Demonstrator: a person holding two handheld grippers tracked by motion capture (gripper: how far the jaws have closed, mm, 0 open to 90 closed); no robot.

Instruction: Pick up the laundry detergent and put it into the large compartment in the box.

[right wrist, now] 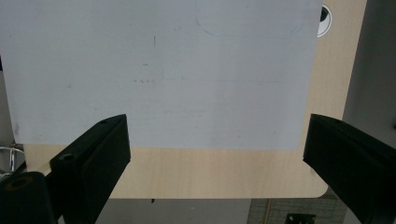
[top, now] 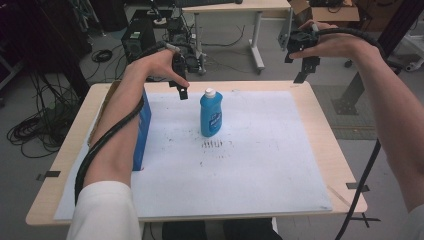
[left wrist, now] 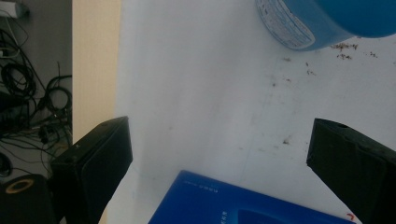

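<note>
Bottle (top: 211, 114) of blue liquid with a white cap stands upright near the middle of the white sheet (top: 260, 165) that covers the surface (top: 340, 160). In the high view its long axis runs straight up, and the left hand-held gripper (top: 183, 90) hovers just beside its cap, slightly to the left and toward the far edge, jaws pointing down. The right hand-held gripper (top: 304, 70) hangs well apart, past the far right corner, so the left hand is plainly the nearer one. A blue box (top: 143, 131) stands on the left part of the sheet, partly covered by the left forearm. I judge that a reach for the bottle would be a short move toward the right of that view.

In the left gripper view the left hand-held gripper (left wrist: 219, 154) has its jaws spread wide with nothing between them; the bottle (left wrist: 322, 21) is cut off at the upper right, cap out of frame, and a corner of the box (left wrist: 233, 203) juts in below. Dark specks dot the sheet near the bottle.

In the right gripper view the right hand-held gripper (right wrist: 217, 154) is likewise spread and empty, looking down on bare sheet and the edge of the surface (right wrist: 219, 172).
</note>
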